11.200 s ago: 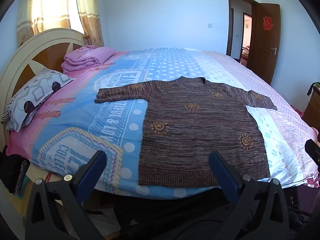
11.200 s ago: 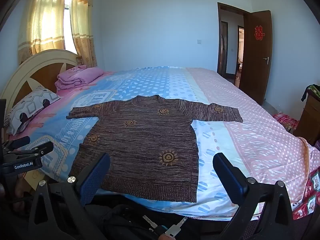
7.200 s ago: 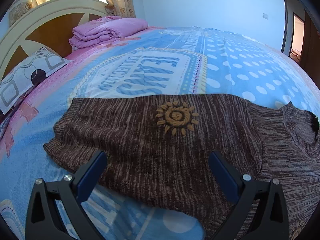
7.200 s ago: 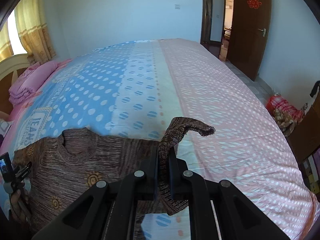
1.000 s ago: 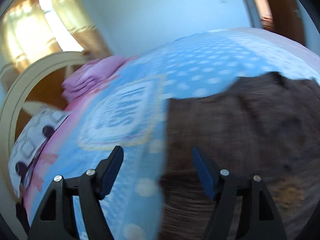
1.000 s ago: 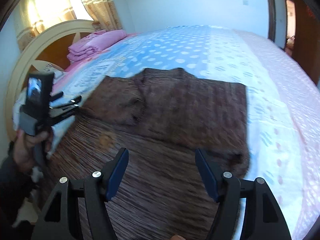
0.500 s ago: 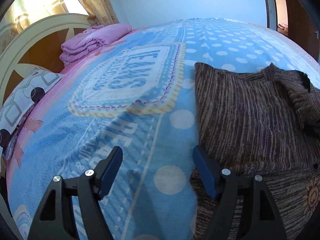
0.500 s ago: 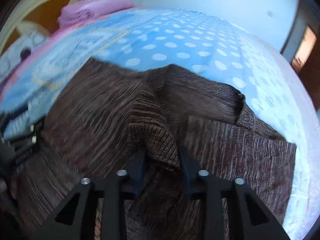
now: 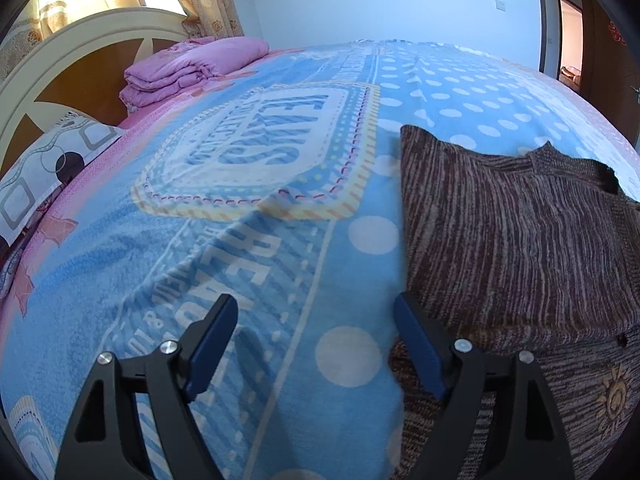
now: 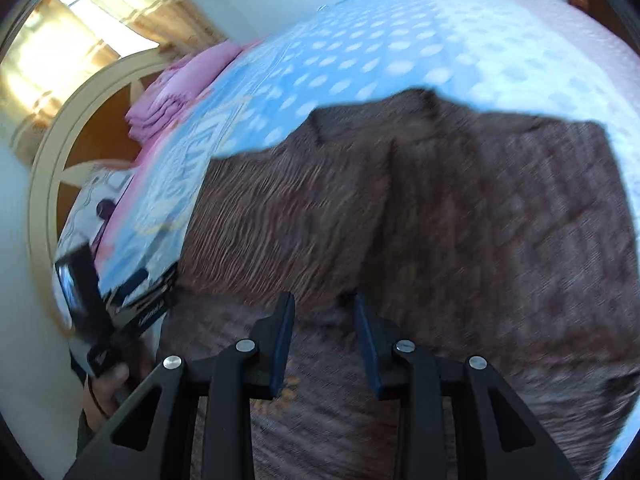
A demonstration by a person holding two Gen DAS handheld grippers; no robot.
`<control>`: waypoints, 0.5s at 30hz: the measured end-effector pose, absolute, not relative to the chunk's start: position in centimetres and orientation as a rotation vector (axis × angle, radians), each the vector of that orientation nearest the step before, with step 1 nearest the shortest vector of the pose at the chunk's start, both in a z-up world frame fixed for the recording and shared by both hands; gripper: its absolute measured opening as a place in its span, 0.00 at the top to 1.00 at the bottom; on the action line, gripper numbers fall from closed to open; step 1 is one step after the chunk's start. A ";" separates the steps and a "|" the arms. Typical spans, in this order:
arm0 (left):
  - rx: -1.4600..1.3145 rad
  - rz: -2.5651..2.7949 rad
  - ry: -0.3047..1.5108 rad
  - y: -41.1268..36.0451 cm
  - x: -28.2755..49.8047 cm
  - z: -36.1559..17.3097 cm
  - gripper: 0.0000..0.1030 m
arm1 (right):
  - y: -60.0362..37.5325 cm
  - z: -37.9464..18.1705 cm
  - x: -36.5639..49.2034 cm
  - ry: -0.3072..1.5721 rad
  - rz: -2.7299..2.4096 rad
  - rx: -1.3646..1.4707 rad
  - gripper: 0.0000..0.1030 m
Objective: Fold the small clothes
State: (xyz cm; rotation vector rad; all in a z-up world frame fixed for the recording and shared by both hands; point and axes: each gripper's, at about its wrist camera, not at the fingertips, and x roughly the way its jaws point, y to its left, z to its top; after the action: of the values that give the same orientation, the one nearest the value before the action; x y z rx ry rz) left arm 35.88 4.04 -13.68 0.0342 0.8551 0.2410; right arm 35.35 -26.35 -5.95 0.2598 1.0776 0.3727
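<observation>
Sweater [image 9: 520, 232]: both sleeves now folded inward. Left gripper [image 9: 316, 344]: jaws opening, empty, at sweater's edge. Right gripper [image 10: 322, 344]: narrowed since release, nothing pinched; body fold remains

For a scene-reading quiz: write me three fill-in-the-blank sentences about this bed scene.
1. The knitted sweater on the bed is ____ in colour.
2. The folded blanket by the headboard is ____.
3. The bedspread under the left gripper is mostly ____ with white dots.

Missing words: brown; pink; blue
</observation>
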 end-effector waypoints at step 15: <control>0.057 0.260 0.849 4.5 34.7 -13.5 0.13 | -25.8 -6.2 31.6 1.009 0.305 0.049 0.98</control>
State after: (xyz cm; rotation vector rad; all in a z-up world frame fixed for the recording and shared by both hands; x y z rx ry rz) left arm 34.69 4.53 -13.53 0.0571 0.8494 0.2595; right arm 31.58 -25.84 -6.21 0.0491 1.0088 0.3052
